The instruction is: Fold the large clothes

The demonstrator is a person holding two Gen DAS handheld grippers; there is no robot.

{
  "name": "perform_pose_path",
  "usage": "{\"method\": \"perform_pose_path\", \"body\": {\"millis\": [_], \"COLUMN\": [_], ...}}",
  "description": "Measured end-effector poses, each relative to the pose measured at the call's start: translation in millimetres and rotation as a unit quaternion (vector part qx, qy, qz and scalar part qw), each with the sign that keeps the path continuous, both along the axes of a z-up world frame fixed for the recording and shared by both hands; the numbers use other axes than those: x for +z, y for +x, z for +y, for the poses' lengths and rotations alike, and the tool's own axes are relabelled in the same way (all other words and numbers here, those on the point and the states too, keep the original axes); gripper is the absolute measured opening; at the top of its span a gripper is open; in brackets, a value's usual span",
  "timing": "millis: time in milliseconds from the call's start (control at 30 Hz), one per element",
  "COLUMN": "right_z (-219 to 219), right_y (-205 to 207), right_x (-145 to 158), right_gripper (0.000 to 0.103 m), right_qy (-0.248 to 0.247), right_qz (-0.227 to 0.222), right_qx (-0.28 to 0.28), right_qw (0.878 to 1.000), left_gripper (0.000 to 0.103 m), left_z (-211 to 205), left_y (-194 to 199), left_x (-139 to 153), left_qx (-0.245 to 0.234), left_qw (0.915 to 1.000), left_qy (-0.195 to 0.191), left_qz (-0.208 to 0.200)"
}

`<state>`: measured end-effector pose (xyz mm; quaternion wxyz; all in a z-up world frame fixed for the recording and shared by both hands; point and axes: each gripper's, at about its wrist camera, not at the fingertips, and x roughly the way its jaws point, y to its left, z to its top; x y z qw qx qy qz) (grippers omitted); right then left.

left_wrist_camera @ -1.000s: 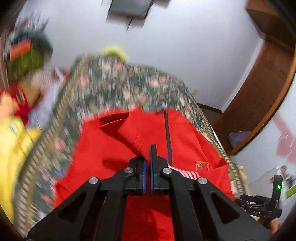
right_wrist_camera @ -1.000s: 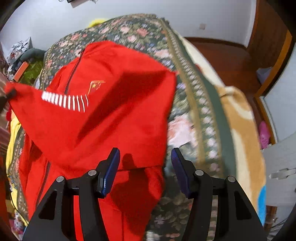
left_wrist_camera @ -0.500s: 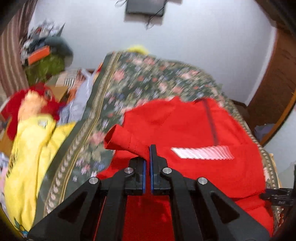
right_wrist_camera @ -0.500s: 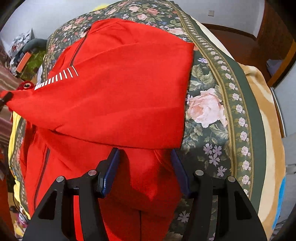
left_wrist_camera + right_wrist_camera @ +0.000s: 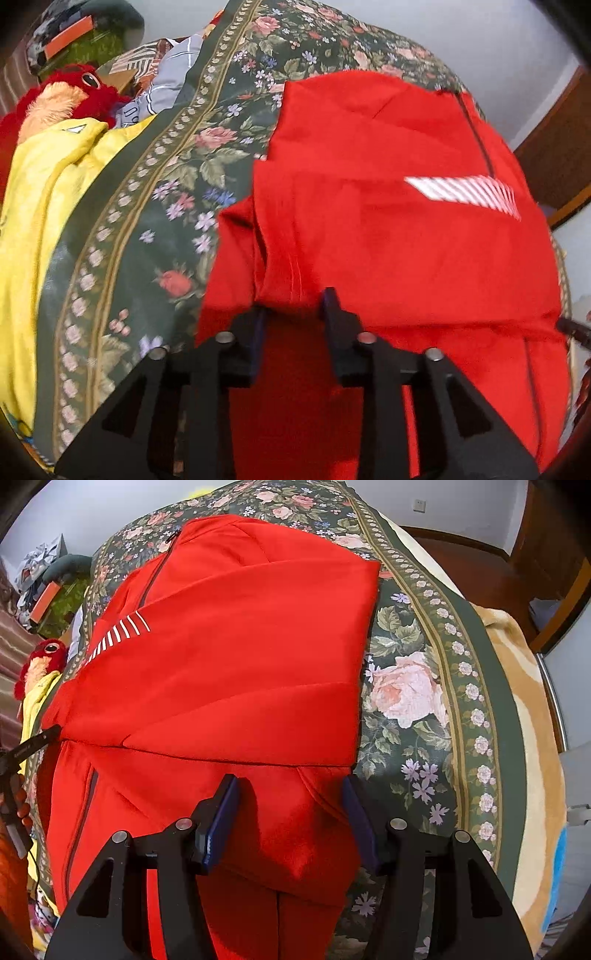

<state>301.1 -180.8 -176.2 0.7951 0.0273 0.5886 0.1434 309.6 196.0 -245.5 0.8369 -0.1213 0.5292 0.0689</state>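
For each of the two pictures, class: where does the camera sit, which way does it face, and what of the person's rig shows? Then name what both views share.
Left wrist: sits on the left gripper, looks steeply down at the red jacket; its jaws have just been opening, a red fold between them.
Right wrist: sits on the right gripper, looks down at the jacket's right edge; jaws apart; the left gripper's tip shows at the left edge.
Shared: jacket, floral bedspread, red plush toy.

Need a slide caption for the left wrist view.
Left gripper opening over a red jacket sleeve on a floral bedspread.
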Motion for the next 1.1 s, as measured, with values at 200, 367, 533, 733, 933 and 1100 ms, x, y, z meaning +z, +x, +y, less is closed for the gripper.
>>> {"method": "perform_pose_path", "body": {"millis": [200, 367, 533, 733, 933, 1100], "right_z": [0, 2, 13, 43, 78, 98], "right_y": [0, 9, 29, 56, 91, 137], "right_x": [20, 50, 83, 107, 101, 74], "right_gripper": [0.054, 0.054, 0.054, 0.054, 0.054, 0.054], "right_qy": [-0.02, -0.021, -0.013, -0.011, -0.015, -0.008], "right_qz": [-0.027, -0.068, -0.114, -0.157, -0.181, -0.161], "right_qx": [0.01, 0.013, 0.019, 0.04, 0.075, 0.085], "right_qw": [0.999, 0.997, 0.993, 0.987, 0.981, 0.983], "left_gripper": [0.039, 0.053, 0.057, 0.065, 0.065, 0.065], "left_z": [-7, -20, -39, -63, -75, -61], "left_y": [-13, -16, 2, 46, 100, 159], "left_x": [21, 65, 107, 138, 133, 102], "left_qx": [-0.049, -0.083, -0.124, -0.149, -0.168, -0.14], "left_qw": [0.997, 0.9924, 0.9876, 0.9788, 0.9738, 0.9823], "left_qy": [0.058, 0.082, 0.059, 0.074, 0.079, 0.036], "left_qz": [0.011, -0.038, -0.075, -0.119, -0.131, -0.12]}}
